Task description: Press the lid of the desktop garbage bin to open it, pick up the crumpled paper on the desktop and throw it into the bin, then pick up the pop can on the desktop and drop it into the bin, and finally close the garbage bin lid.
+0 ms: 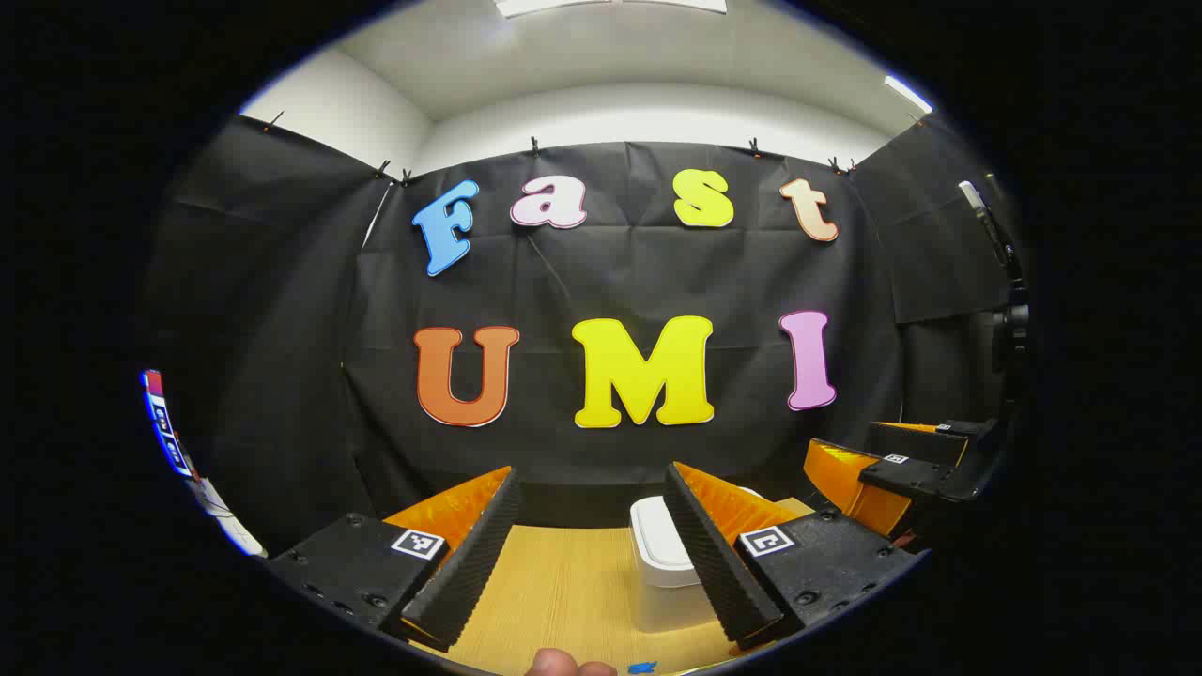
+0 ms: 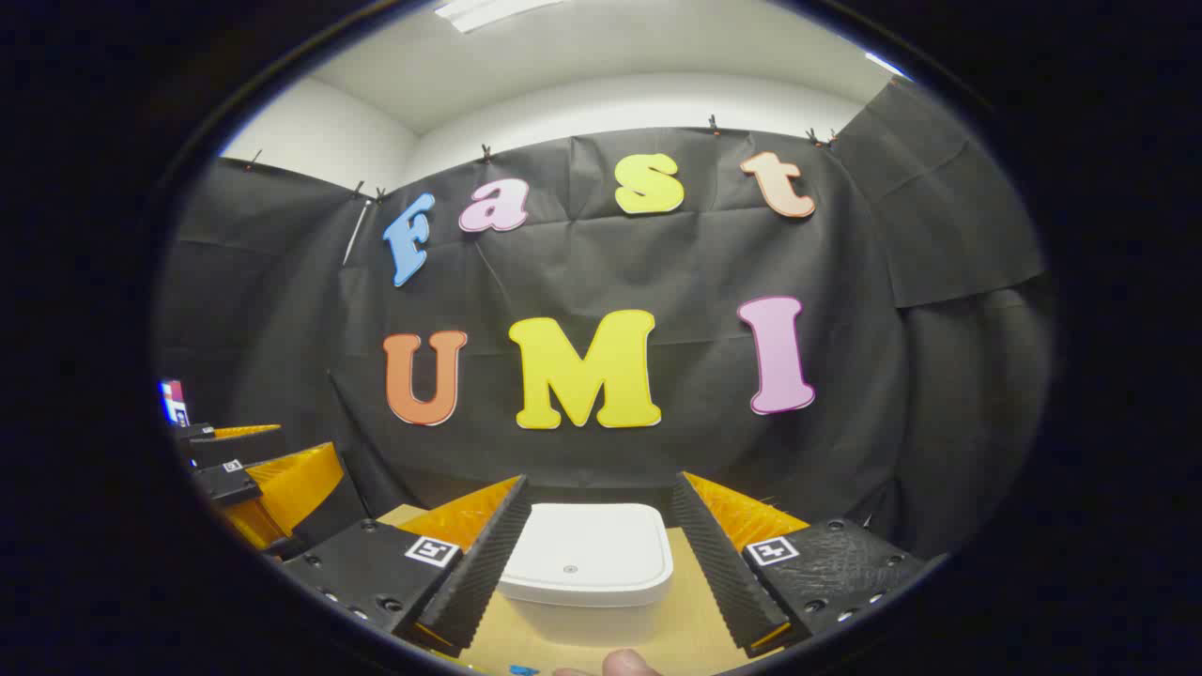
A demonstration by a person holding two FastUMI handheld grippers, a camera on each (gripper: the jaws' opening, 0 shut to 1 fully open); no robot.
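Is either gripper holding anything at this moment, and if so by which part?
Nothing is held. The left gripper and right gripper are both open, with the closed white bin beyond them, untouched.

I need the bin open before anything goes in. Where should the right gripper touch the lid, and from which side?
Come down from above onto the flat top of the white lid, near its small centre mark. The lid lies level and shut, and the bin sits straight ahead between the open right gripper fingers.
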